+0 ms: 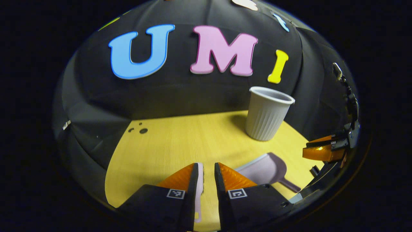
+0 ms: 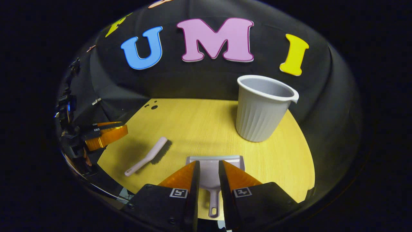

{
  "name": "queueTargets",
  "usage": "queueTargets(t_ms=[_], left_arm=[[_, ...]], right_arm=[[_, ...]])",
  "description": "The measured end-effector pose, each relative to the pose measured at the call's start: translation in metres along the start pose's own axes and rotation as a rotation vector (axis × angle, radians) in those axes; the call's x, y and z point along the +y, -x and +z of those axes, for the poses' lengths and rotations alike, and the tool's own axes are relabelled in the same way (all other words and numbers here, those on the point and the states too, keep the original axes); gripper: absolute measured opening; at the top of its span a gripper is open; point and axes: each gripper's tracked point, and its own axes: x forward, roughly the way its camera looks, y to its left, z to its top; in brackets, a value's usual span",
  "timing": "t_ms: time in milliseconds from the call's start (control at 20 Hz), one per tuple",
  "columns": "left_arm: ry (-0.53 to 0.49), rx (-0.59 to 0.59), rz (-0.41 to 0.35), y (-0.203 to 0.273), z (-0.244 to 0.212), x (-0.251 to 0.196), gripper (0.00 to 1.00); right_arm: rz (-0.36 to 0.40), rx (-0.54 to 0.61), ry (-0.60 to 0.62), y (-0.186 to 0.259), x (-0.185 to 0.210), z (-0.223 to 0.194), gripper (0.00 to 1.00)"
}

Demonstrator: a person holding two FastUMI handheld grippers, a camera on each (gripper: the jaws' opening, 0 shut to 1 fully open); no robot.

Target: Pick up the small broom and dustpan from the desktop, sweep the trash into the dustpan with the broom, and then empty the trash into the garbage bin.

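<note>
Your left hand-held gripper (image 1: 206,169) points forward and slightly down, its two fingers parted by a narrow gap and pressing on nothing. Your right hand-held gripper (image 2: 209,167) is posed the same way, fingers a little apart and not clamped. In the left gripper view, your right hand-held gripper (image 1: 322,149) appears at the far right edge, seen side-on. In the right gripper view, your left hand-held gripper (image 2: 106,133) appears at the far left edge, also side-on and well apart.

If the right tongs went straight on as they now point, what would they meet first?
Likely the dustpan: its handle lies between the open right tongs, its pan just ahead. The bin stands farther back, to the right.
</note>
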Motion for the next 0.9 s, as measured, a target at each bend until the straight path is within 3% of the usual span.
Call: queueTargets(t_ms=[150,450,500,550,600,700,900], left_arm=[[-0.006,-0.1,-0.008,0.014,0.038,-0.009,0.34],[0.081,-0.164,-0.035,0.024,0.074,-0.021,0.36],[0.084,-0.164,-0.03,0.025,0.074,-0.02,0.36],[0.086,-0.158,-0.025,0.024,0.072,-0.018,0.36],[0.093,-0.154,-0.019,0.024,0.071,-0.016,0.37],[0.107,-0.15,-0.011,0.023,0.068,-0.012,0.4],[0.109,-0.136,0.017,0.021,0.065,-0.004,0.38]], right_arm=[[0.008,-0.102,0.025,0.013,0.003,0.035,0.36],[-0.031,-0.304,0.092,0.045,-0.003,0.098,0.38],[-0.039,-0.33,0.092,0.046,-0.004,0.102,0.46],[-0.042,-0.338,0.093,0.047,-0.005,0.102,0.38],[-0.041,-0.332,0.093,0.047,-0.006,0.102,0.36],[-0.038,-0.318,0.09,0.046,-0.007,0.099,0.35],[-0.039,-0.315,0.092,0.042,-0.008,0.1,0.33]])
